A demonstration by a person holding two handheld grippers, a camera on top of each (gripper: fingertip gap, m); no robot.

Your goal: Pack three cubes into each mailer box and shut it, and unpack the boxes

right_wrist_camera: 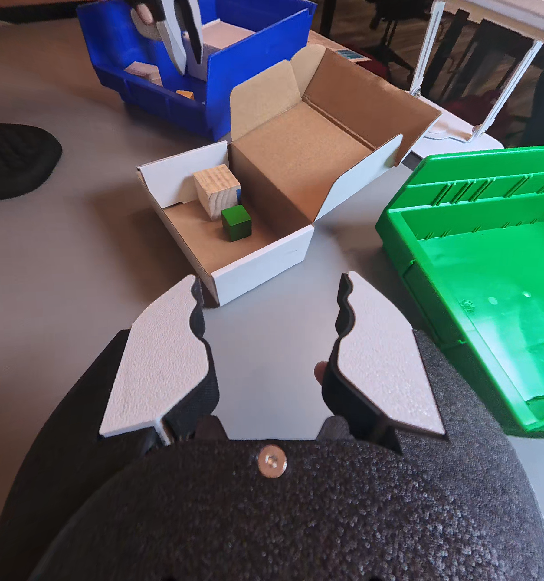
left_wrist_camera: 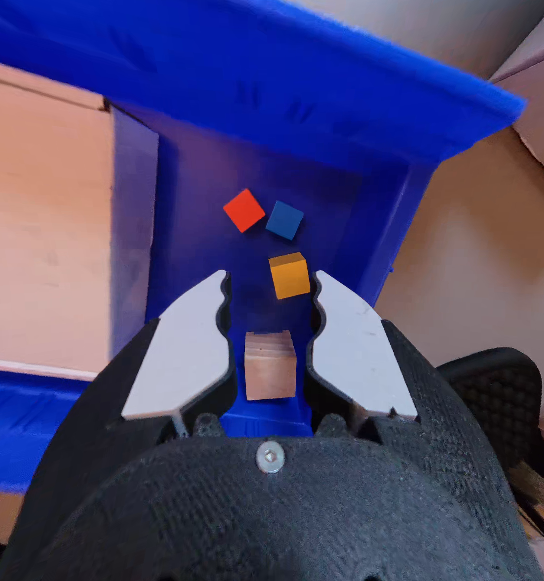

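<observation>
My left gripper [left_wrist_camera: 270, 276] is open and empty, pointing down into a blue bin [left_wrist_camera: 201, 163]. In the bin lie a red cube [left_wrist_camera: 244, 210], a dark blue cube [left_wrist_camera: 284, 220], an orange cube [left_wrist_camera: 290, 276] just past my fingertips, and a larger bare wooden cube [left_wrist_camera: 269, 366] between my fingers, not gripped. My right gripper [right_wrist_camera: 270, 278] is open and empty above the table, just short of an open white mailer box [right_wrist_camera: 261, 267]. The box holds a wooden cube [right_wrist_camera: 217, 190] and a green cube [right_wrist_camera: 236, 222]; a bit of blue shows behind them. The left gripper [right_wrist_camera: 182, 37] shows over the blue bin [right_wrist_camera: 239, 72].
An empty green bin [right_wrist_camera: 472, 270] stands right of the mailer box. A black pad [right_wrist_camera: 13, 157] lies at the left on the grey table [right_wrist_camera: 60, 283]. Brown cardboard [left_wrist_camera: 41, 220] flanks the blue bin in the left wrist view. A white frame [right_wrist_camera: 516, 72] stands at the far right.
</observation>
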